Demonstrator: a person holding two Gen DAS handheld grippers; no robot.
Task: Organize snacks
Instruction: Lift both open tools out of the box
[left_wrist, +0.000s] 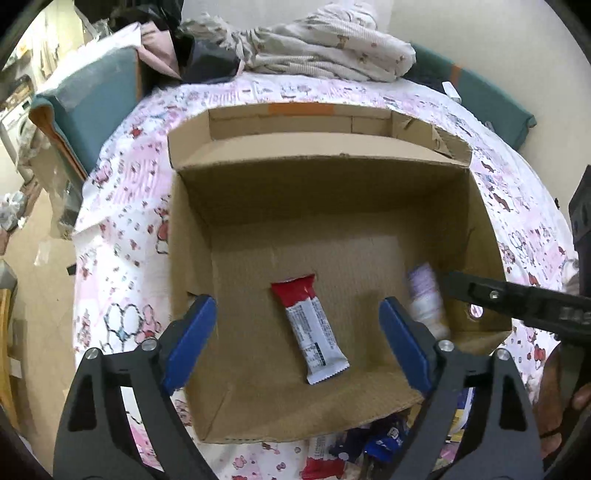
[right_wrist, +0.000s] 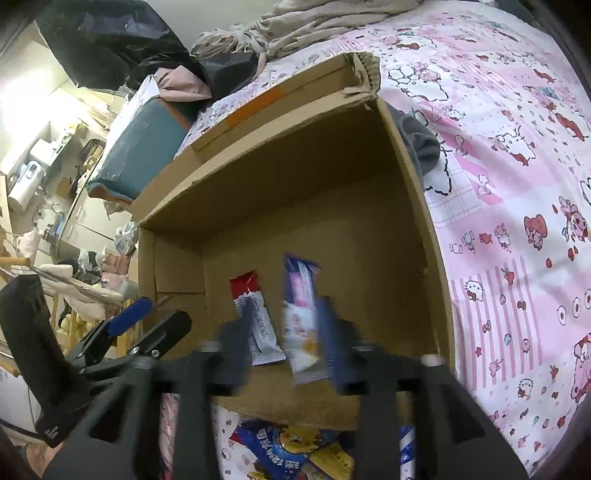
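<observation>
An open cardboard box sits on a pink cartoon-print bedspread. A red and white snack bar lies flat on the box floor, between the fingers of my left gripper, which is open and empty above it. In the right wrist view my right gripper hangs over the box's near wall. A blue, pink and white snack packet is blurred between its fingers; whether it is gripped or falling I cannot tell. The same packet shows blurred in the left wrist view. The red bar also shows in the right wrist view.
Several loose snack packets lie on the bedspread in front of the box, also seen in the left wrist view. Piled clothes sit behind the box. A teal cushion is at the back left. The floor drops off to the left.
</observation>
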